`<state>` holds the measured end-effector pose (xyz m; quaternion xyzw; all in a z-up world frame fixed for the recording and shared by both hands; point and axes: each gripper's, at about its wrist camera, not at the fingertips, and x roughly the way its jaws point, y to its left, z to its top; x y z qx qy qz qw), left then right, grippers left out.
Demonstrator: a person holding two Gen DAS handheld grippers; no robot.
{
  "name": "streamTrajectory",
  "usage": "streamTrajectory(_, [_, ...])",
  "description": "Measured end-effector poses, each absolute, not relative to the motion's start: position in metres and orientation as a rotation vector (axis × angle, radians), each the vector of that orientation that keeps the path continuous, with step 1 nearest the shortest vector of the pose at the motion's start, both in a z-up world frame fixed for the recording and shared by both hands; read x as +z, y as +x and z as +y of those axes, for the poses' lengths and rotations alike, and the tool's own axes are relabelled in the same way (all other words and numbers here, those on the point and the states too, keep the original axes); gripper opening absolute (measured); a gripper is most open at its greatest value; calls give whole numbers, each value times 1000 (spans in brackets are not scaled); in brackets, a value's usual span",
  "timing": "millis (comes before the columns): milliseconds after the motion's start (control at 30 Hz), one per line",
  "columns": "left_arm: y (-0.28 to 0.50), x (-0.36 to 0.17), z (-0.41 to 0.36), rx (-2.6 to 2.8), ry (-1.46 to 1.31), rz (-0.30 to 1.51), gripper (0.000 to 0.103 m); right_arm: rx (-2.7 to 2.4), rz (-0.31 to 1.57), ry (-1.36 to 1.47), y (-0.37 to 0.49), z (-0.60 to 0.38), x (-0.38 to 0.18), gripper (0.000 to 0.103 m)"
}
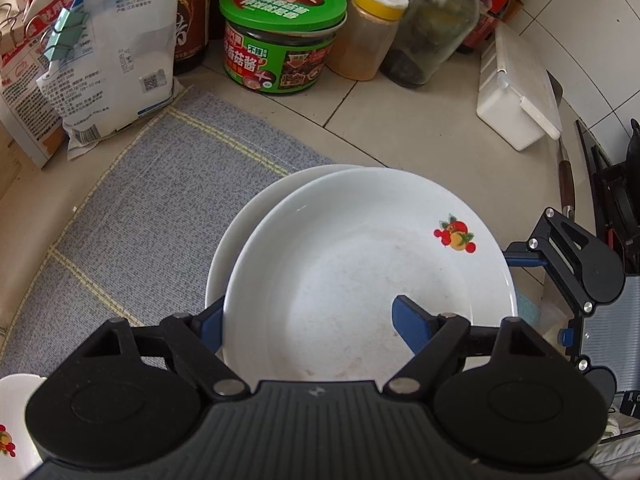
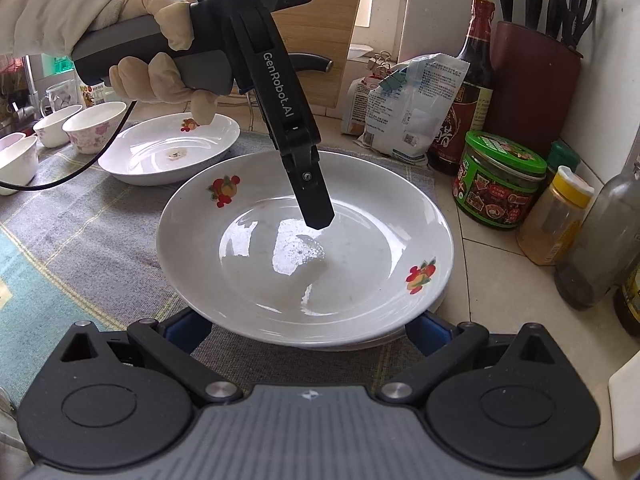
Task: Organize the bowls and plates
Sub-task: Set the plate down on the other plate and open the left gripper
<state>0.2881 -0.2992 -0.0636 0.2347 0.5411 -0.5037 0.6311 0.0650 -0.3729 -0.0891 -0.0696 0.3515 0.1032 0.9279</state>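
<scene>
A white plate with fruit decals [image 1: 360, 264] [image 2: 280, 248] lies on top of a second white plate [image 1: 232, 240] [image 2: 384, 343] on the woven mat. My left gripper [image 1: 308, 308] comes down from above and stands open across the top plate's rim. One blue finger [image 1: 412, 322] is inside the dish and the other sits outside the rim; its dark finger [image 2: 316, 208] hovers over the plate's middle. My right gripper [image 2: 308, 328] is open wide at the near rim, its blue fingers [image 2: 430, 330] low beside and under the edge. A third decal plate [image 2: 168, 156] lies farther left.
Three small bowls [image 2: 96, 126] stand at the mat's [image 2: 80, 240] far left. A green-lidded jar [image 1: 280, 40], bottles [image 1: 436, 32], clipped bags [image 1: 104, 60], a white box [image 1: 520, 92] and a knife block [image 2: 532, 84] crowd the wall side. A gloved hand [image 2: 132, 20] holds the left gripper.
</scene>
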Motion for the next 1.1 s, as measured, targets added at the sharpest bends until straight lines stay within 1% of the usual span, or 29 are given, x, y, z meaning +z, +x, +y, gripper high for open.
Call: streamTrajectory(1100, [289,-80,-323,-1154,603,1251,85,143,787,-97,67,-374,-88,103])
